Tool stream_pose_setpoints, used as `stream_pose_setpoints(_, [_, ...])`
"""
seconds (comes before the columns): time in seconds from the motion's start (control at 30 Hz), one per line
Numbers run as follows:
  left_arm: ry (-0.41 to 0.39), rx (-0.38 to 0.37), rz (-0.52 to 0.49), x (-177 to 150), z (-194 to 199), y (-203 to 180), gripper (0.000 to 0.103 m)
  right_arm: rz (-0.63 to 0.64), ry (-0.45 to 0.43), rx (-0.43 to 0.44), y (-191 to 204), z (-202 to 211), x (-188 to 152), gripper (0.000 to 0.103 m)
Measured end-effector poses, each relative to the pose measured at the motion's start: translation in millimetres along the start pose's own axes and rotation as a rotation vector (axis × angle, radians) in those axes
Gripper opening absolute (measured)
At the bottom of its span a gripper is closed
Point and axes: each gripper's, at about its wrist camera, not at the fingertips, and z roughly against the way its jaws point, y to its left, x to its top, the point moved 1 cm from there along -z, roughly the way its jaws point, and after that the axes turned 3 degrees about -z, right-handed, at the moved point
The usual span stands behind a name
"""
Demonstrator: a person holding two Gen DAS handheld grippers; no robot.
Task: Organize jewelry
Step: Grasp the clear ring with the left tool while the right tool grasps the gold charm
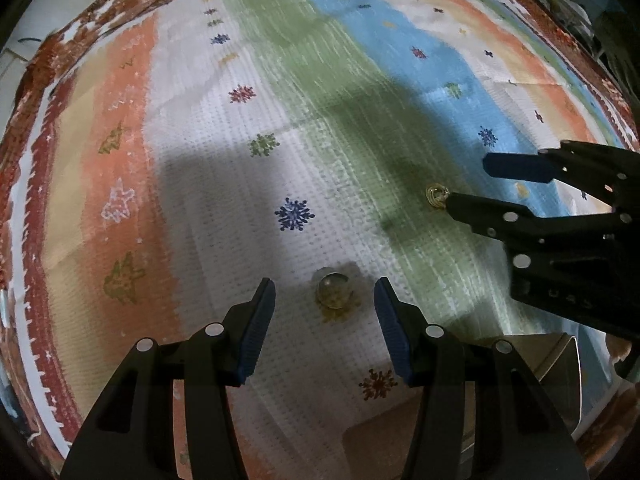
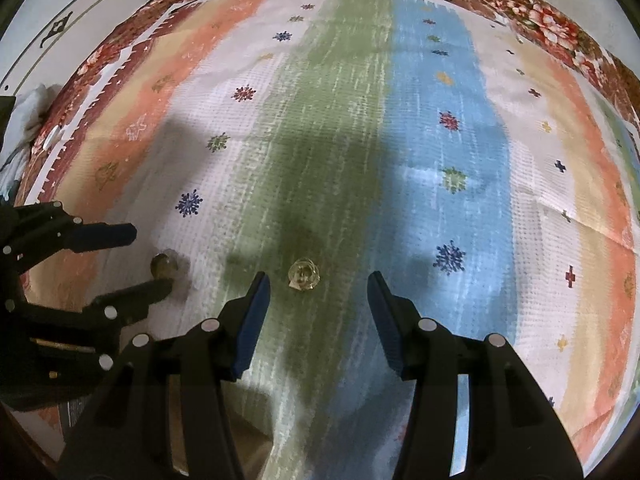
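Observation:
Two small gold rings lie on a striped cloth. One ring point(image 1: 333, 290) lies on the white stripe between the open fingers of my left gripper point(image 1: 325, 294); it also shows in the right wrist view point(image 2: 163, 265). The other ring point(image 2: 304, 275) lies on the green stripe just ahead of my open right gripper point(image 2: 318, 288), nearer its left finger; in the left wrist view this ring point(image 1: 437, 196) sits by the tip of the right gripper point(image 1: 466, 184). Neither gripper holds anything.
The colourful striped cloth point(image 2: 452, 200) with small flower marks covers the surface, with a red floral border point(image 2: 540, 20) at the far edge. A metallic box edge point(image 1: 560, 356) shows at the lower right of the left wrist view. White crumpled cloth point(image 2: 28, 120) lies far left.

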Motion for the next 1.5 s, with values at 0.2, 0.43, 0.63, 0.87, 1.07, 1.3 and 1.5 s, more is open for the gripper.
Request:
stream_pose_setpoints(0.2, [0.021,0.004,-0.010,0.2,-10.5,-1.4,0.052,0.009,0.018,-0.003,4.3,-11.3,4.4,0.052])
stream_pose_setpoints(0.43, [0.026,0.003,-0.011,0.4,-14.6,-3.4,0.052,0.012,0.037,-0.011,4.8,-21.2,6.1,0.052])
stream_pose_setpoints(0.63, [0.025,0.008,-0.011,-0.4,-17.7,-6.0,0.051,0.022,0.043,-0.025,7.5,-27.3,5.0,0.052])
stream_pose_setpoints(0.87, [0.027,0.029,-0.024,-1.7,-23.3,-12.7,0.051,0.026,0.044,-0.029,7.6,-28.6,4.9,0.052])
stream_pose_setpoints(1.07, [0.025,0.032,-0.027,-0.2,-26.5,-21.1,0.049,0.023,0.044,-0.026,6.9,-29.3,4.4,0.052])
stream_pose_setpoints(1.3, [0.020,0.031,-0.021,10.5,-29.3,-17.3,0.036,0.006,0.040,-0.023,2.3,-29.6,4.7,0.044])
stream_pose_setpoints(1.5, [0.020,0.031,-0.011,11.6,-28.2,-12.0,0.027,0.000,0.040,-0.030,0.2,-29.4,5.1,0.038])
